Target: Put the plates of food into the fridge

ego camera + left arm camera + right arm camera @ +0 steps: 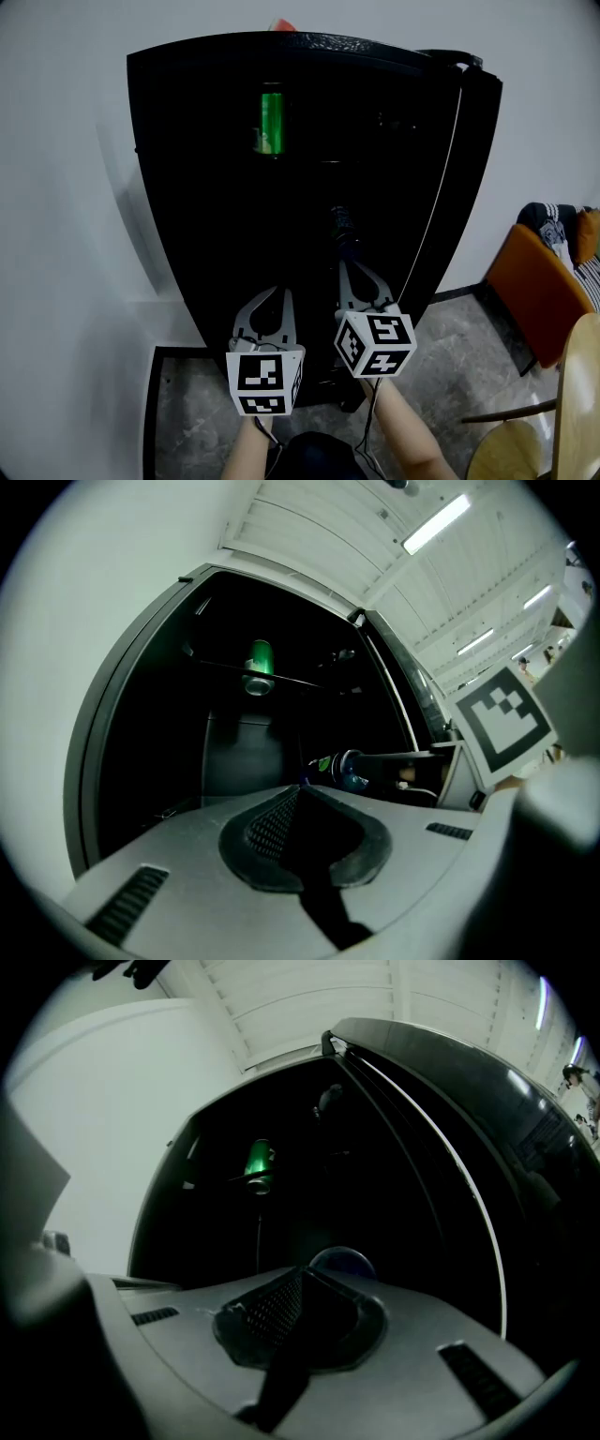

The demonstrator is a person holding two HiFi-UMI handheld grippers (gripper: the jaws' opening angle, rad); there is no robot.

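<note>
1. While the fridge (155, 169) stands open mid-frame, left gripper (272, 298) and right gripper (345, 270) hover low before it, each with jaws pressed together on nothing
2. No plates show in any view; only a green can (272, 122) sits upper centre
3. Plates inside or yet to fetch: cannot tell

White wall (56, 187) plain, either side of the jaws. Grey marbled floor (441, 328) below them. Orange chair (539, 291) and pale wooden chair (577, 394) to their right. Ceiling strip lights (436, 522) lit overhead.
</note>
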